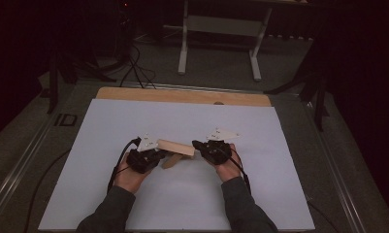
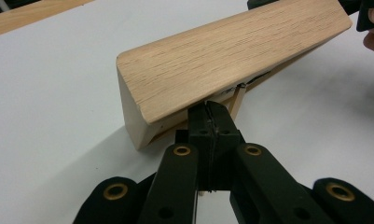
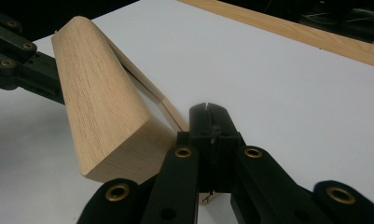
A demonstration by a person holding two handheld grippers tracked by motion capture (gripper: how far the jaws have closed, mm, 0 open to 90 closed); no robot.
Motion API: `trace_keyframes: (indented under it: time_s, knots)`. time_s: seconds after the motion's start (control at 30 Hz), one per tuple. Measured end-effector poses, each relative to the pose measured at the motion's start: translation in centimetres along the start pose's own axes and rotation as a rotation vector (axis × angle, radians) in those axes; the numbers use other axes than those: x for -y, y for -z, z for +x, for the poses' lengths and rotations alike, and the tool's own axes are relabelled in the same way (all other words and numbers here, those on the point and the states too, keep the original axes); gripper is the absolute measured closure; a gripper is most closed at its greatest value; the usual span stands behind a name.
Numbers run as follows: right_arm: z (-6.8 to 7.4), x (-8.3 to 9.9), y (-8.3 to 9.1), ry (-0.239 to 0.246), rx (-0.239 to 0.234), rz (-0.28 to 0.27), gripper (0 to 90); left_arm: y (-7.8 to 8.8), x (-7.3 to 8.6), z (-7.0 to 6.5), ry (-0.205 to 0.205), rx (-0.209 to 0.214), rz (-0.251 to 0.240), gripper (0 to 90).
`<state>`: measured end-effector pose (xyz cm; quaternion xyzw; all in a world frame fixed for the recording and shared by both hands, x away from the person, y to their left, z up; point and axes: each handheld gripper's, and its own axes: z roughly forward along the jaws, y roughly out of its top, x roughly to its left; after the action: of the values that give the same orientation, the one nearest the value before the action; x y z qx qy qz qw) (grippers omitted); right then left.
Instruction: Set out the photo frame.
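Over the middle of the white bench (image 1: 109,194), I am holding a wooden block (image 1: 176,146) lifted between both claws: the left claw (image 1: 159,154) is pinching a thin wooden strip (image 2: 236,101) under it, the right claw (image 1: 198,145) is clamped together at its other end.

block (image 2: 231,60): pale oak, straight grain | table (image 1: 182,204): white | jaws: black, brass rivets
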<state>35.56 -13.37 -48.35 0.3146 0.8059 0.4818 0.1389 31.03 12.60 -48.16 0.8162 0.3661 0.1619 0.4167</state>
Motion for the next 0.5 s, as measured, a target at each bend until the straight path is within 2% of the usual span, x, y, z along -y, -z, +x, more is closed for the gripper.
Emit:
trace_keyframes:
  time_s: [0.5]
  knots:
    - [0.39,0.01,0.32,0.041,0.005,0.008,90.0,-0.76,-0.01,0.01,0.019,0.001,0.016,89.7]
